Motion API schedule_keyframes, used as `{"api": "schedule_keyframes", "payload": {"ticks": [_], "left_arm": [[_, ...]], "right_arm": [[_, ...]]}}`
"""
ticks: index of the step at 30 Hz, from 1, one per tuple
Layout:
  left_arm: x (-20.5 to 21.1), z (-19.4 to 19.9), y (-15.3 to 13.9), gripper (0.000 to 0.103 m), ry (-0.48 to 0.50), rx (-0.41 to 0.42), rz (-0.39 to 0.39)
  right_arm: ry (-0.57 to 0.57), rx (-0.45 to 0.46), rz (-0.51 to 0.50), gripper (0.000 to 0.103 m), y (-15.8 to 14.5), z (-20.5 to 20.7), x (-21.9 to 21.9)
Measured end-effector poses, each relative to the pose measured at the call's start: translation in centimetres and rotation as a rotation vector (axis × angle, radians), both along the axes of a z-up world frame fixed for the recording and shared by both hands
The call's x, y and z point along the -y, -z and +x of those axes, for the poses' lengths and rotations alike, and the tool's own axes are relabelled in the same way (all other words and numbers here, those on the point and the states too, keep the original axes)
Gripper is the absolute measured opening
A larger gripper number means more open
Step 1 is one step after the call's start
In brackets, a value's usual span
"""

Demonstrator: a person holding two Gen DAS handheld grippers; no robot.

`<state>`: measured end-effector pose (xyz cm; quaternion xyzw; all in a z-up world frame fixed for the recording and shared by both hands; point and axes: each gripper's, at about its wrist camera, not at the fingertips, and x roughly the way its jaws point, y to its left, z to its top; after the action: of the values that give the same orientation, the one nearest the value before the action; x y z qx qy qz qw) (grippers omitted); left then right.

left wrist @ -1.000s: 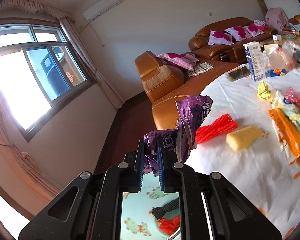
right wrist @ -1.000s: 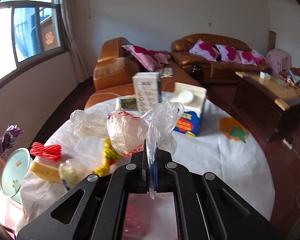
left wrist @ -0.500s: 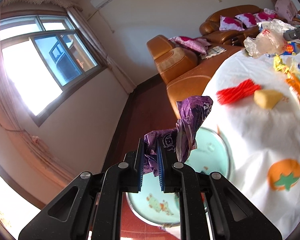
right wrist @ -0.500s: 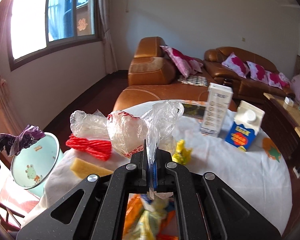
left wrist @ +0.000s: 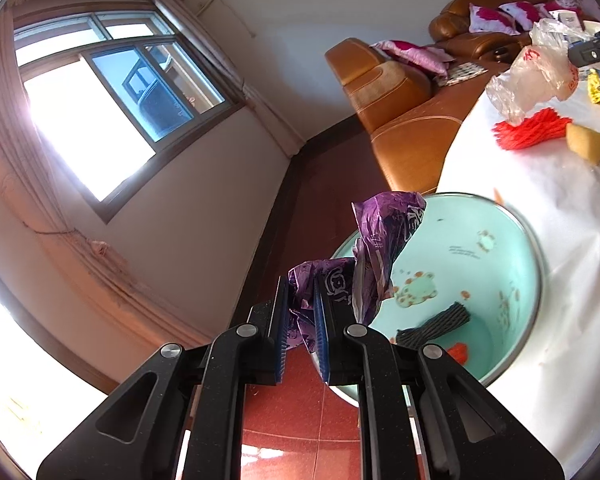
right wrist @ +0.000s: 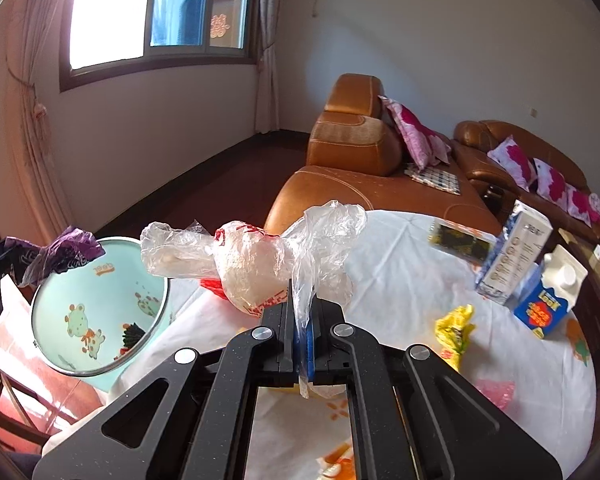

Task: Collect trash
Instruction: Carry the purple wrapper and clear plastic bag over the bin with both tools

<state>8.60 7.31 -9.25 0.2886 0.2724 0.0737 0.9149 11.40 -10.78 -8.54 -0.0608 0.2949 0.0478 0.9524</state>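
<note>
Two grippers each pinch a piece of trash. The left gripper (left wrist: 302, 312) has its jaws clamped on a crumpled purple wrapper (left wrist: 376, 248) of glossy film with white printing too creased to read; it hangs over the rim of a round mint-green basin (left wrist: 500, 264) with a metal edge and cartoon animal prints. A dark ribbed scrap (left wrist: 434, 326) and a red bit lie inside the basin. The right gripper (right wrist: 300, 320) has its jaws pressed together on a thin, wrinkled clear plastic bag (right wrist: 252, 264) with red printing, held above the white tablecloth (right wrist: 400, 280). On the cloth stand a tall white-and-blue carton (right wrist: 514, 254) and a blue gable-top carton (right wrist: 550, 300), their labels unreadable, near a crinkled yellow wrapper (right wrist: 456, 328).
</note>
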Motion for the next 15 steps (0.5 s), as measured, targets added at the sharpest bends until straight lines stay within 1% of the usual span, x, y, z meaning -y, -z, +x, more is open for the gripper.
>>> {"api": "schedule_keyframes", "payload": {"ticks": [5,9,15], "left_arm": [[-1.3,0.0,0.0,0.012,-0.039,0.002,0.017],[-1.8,0.2,0.5,0.012,-0.057,-0.017,0.041],[-3.0,0.3,0.5,0.012,-0.088,-0.017,0.051]], "right_arm": [[-0.047,-0.005,-0.018,0.003,0.3,0.7,-2.5],[-0.092,-0.014,-0.030,0.003,0.7,1.1,-4.5],[-0.143,-0.027,-0.047,0.003,1.3,1.7,-6.9]]}}
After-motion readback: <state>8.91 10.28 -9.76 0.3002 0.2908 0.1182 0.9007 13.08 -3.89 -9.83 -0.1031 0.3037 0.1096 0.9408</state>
